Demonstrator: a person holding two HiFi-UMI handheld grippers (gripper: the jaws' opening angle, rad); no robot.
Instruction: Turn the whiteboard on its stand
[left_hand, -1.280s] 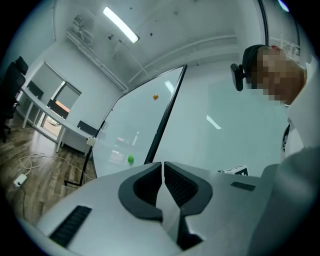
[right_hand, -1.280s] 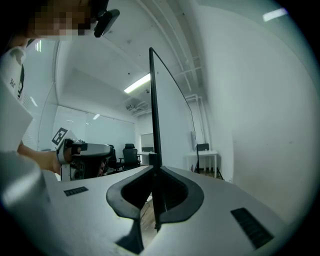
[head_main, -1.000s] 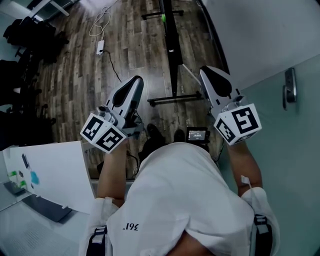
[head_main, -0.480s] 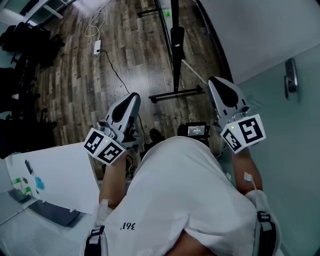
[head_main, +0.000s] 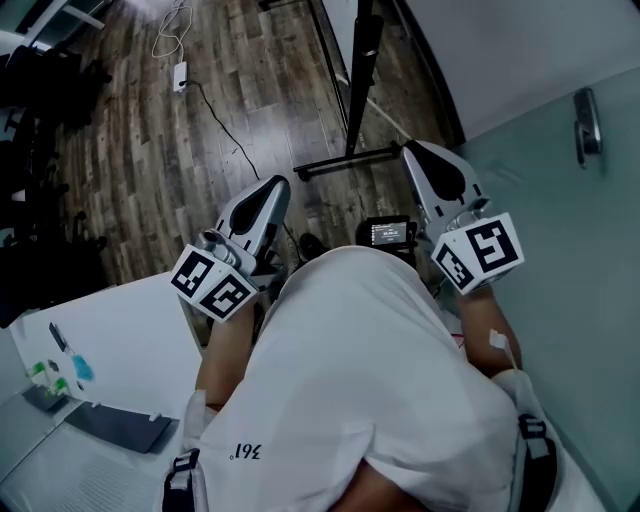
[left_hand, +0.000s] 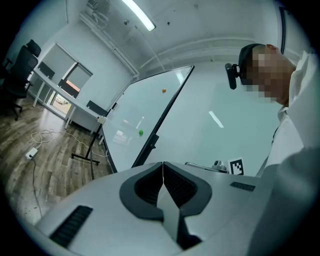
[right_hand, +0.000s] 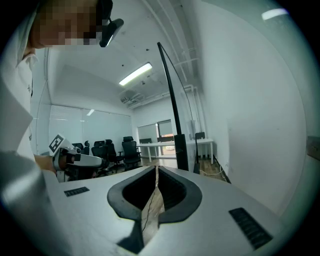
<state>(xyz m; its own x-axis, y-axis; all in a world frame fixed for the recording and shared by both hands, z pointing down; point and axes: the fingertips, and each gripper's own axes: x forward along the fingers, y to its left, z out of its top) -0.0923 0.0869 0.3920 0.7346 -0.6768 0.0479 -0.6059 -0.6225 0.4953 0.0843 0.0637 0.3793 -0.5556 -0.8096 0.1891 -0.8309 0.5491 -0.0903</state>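
Two grippers, jaws pressed together on nothing; one whiteboard ahead.
The left gripper (left_hand: 163, 166) and the right gripper (right_hand: 157, 169) each have their jaws closed tip to tip, both empty. One whiteboard (left_hand: 142, 117) on its one stand (head_main: 341, 164) rises beyond the tips, apart from both and edge-on straight ahead of the right jaws.

White shirt (head_main: 360, 390), brown wood-grain floor (head_main: 180, 160), black-framed whiteboard (left_hand: 145, 110) showing a green dot (left_hand: 140, 132) and an orange dot (left_hand: 164, 90), cube (head_main: 212, 283) chequered black-and-white.
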